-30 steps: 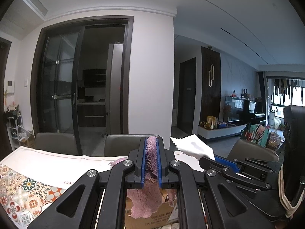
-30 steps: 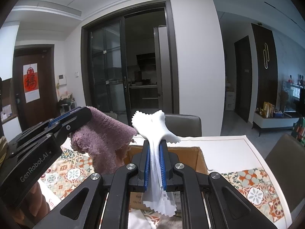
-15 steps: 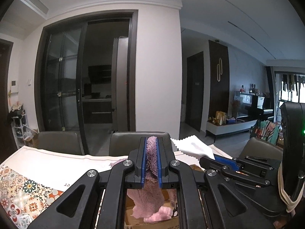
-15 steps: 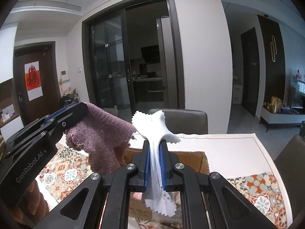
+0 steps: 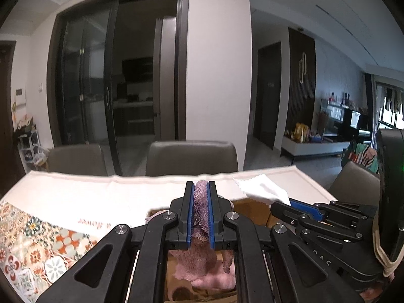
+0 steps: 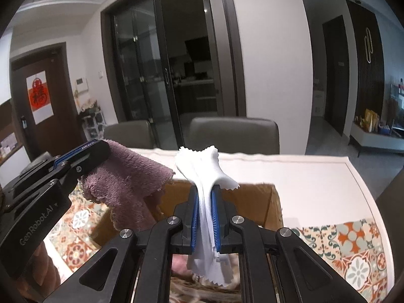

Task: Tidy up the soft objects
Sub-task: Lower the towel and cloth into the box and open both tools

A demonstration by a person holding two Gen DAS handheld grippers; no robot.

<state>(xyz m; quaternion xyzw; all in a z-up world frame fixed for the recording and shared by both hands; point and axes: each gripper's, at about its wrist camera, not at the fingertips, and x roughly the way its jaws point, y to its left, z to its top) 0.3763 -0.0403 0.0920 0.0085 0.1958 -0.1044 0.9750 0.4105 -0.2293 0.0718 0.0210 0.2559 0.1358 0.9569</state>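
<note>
- The left gripper (image 5: pixel 200 210) is clamping the fuzzy pink towel (image 5: pixel 202 265) between its blue pads, with most of the cloth hanging below the jaws over the open cardboard box (image 6: pixel 255 202).
- The right gripper (image 6: pixel 204 217) is pinching the white zigzag-edged cloth (image 6: pixel 202 166), which is fanning out above the jaws and trailing beneath them toward the same box.
- The two grippers are working just beside each other, so, in my judgement, a release could let one cloth snag on the other tool.
- The towel's far corner is draping near the box wall; dropped from here, it may be catching on the rim and spilling onto the patterned tabletop (image 6: pixel 353 257).
- The thin white cloth is likely sticking to the ribbed pads.
</note>
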